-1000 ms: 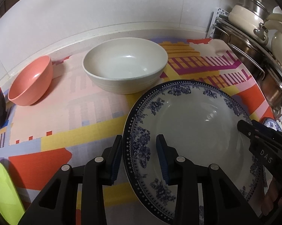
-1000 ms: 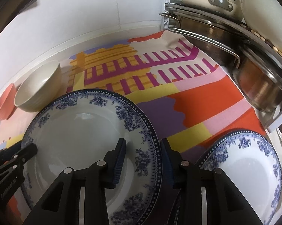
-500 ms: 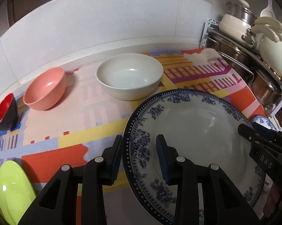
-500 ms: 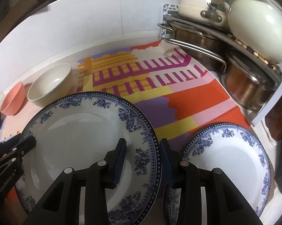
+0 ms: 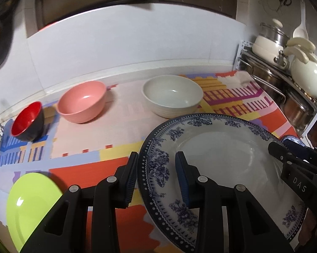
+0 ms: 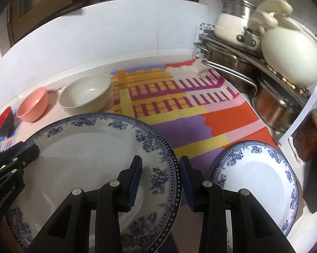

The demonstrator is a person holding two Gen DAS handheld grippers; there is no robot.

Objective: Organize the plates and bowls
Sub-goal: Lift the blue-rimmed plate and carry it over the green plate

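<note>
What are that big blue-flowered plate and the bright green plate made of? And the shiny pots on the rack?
Blue-flowered plate: probably glazed ceramic or porcelain; glossy white surface with printed blue flowers.
Green plate: possibly plastic or melamine; flat, uniform lime colour with a soft highlight.
Pots on the rack: apparently polished stainless steel; mirror-like, picking up the mat's colours.

Green plate [image 5: 30, 208] cut by left edge, second blue-patterned plate [image 6: 257, 187] partly behind jaws, jar [image 6: 314, 135] blurred
</note>
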